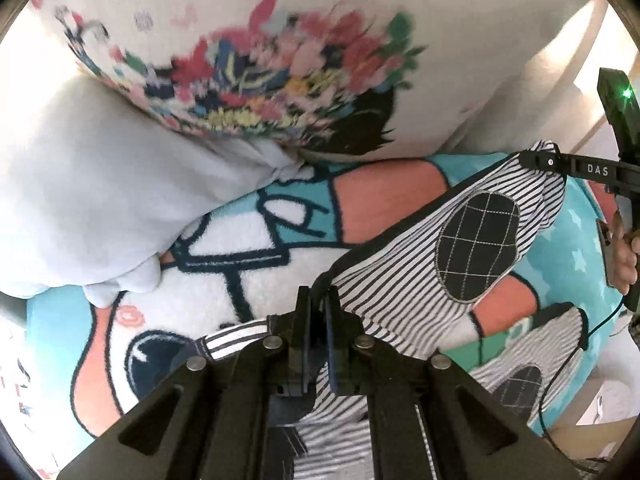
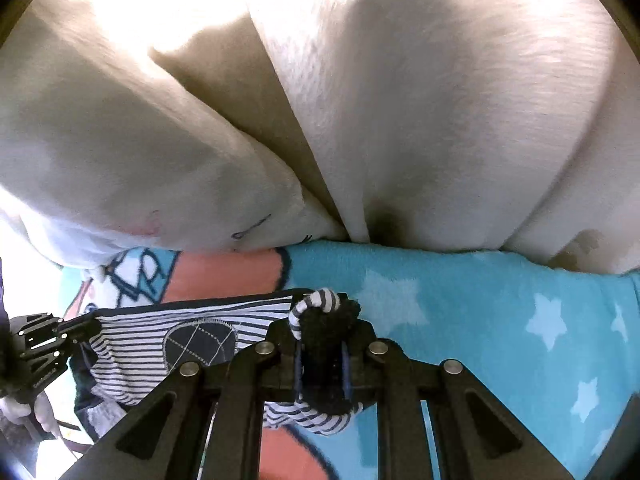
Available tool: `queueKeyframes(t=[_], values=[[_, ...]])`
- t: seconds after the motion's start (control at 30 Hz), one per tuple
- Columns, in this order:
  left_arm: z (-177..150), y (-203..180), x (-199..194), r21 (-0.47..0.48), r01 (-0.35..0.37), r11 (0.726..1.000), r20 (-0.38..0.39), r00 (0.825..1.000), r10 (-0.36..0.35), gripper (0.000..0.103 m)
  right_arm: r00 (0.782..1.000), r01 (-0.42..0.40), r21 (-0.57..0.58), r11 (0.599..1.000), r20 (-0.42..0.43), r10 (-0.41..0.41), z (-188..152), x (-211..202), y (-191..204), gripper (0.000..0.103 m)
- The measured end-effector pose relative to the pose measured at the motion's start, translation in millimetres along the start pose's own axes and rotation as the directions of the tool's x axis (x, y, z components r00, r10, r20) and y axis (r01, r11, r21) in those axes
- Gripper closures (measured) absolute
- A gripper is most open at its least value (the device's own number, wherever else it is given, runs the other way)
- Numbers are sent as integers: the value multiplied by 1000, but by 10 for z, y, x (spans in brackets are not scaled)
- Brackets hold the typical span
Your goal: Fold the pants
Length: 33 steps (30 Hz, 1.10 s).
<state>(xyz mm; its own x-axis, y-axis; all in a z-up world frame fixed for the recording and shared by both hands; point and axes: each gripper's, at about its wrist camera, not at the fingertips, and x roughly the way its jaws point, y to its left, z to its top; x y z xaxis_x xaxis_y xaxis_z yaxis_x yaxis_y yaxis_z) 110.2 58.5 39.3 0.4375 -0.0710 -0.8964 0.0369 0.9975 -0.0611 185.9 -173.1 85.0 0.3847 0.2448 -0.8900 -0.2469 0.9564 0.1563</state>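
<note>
On the turquoise cartoon blanket (image 1: 280, 208), printed with white stars and coral patches, the striped pants (image 1: 400, 264) hang stretched between both tools. The left gripper (image 1: 318, 300) has its jaws pressed together on one dark edge of the pants; the right gripper (image 2: 322, 320) is clamped on a bunched striped end. Behind the blanket rise cream cushions (image 2: 440, 120) and a flowered pillow (image 1: 260, 80).

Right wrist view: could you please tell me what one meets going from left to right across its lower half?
Left gripper → striped pants → right gripper, shut on the pants' edge → blue star blanket.
</note>
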Motion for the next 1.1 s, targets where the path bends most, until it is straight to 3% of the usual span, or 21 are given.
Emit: queueKeyframes(t=[0.37, 0.67, 0.93, 1.03, 1.1], values=[[-521, -86, -624, 48, 20, 999, 75, 997, -24, 97, 995, -92, 109, 990, 33, 89, -806, -504, -107, 88], [-1162, -202, -525, 73, 51, 996, -22, 999, -49, 97, 988, -113, 217, 970, -77, 133, -1738, -450, -302, 88], [-1501, -227, -437, 71, 59, 996, -83, 995, -53, 96, 984, -98, 240, 966, -120, 129, -2167, -529, -303, 87], [-1565, -227, -456, 78, 60, 995, -92, 994, -53, 96, 983, -93, 245, 965, -129, 127, -2257, -608, -318, 77], [-1582, -195, -502, 82, 69, 994, -93, 994, -61, 95, 984, -85, 259, 962, -131, 122, -2292, -707, -354, 65]])
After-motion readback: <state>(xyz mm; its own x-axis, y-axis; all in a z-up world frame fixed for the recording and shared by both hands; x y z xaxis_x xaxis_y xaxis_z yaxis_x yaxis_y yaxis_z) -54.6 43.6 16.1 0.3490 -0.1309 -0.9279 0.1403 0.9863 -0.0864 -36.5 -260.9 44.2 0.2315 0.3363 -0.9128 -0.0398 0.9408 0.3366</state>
